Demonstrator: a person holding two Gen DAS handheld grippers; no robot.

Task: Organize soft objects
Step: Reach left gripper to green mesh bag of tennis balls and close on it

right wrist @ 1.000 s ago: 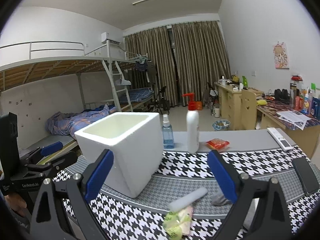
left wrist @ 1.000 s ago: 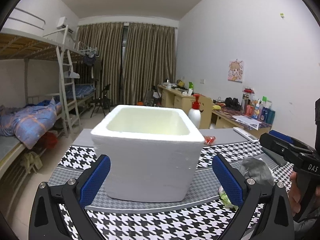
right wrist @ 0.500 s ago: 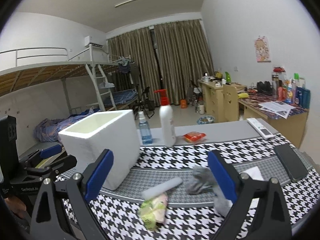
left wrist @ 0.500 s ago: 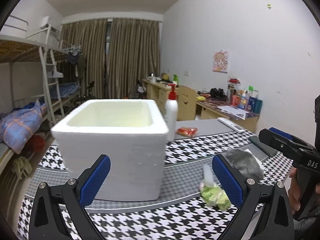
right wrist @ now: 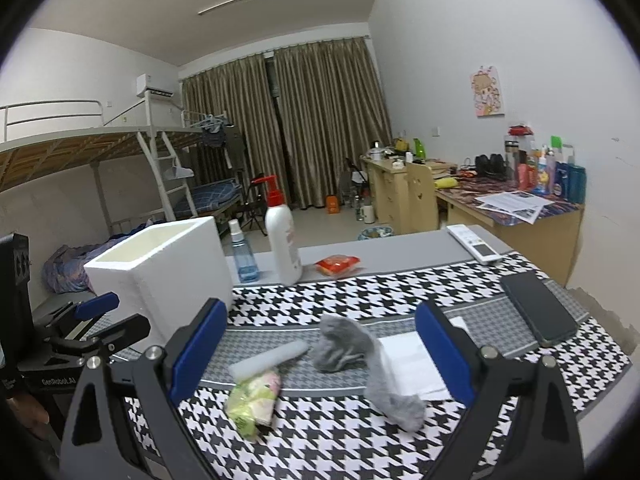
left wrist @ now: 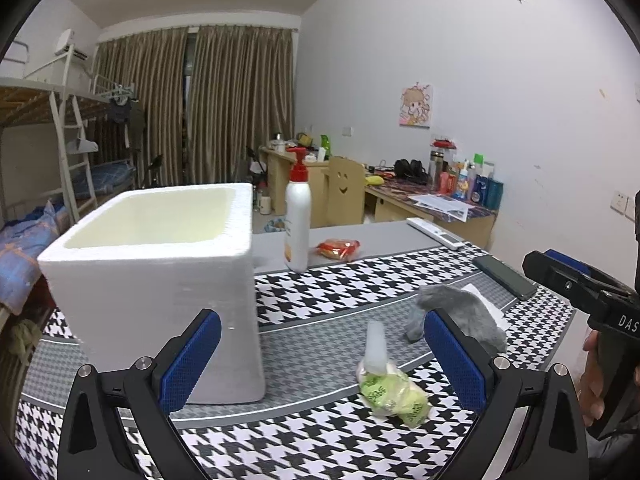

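A white foam box stands open on the houndstooth cloth; it also shows in the right wrist view. A grey soft cloth lies on a white sheet, also in the left wrist view. A green-yellow soft packet lies beside a white foam stick; the left wrist view shows the packet and the stick too. My left gripper is open and empty, near the box. My right gripper is open and empty, just above the grey cloth.
A white pump bottle, a blue spray bottle, a red snack packet, a white remote and a black phone sit on the table. Bunk bed left, desks right.
Both grippers have swung right: the box slid left in both views, and the grey cloth, packet and stick came in between the right fingers. Both stay open.
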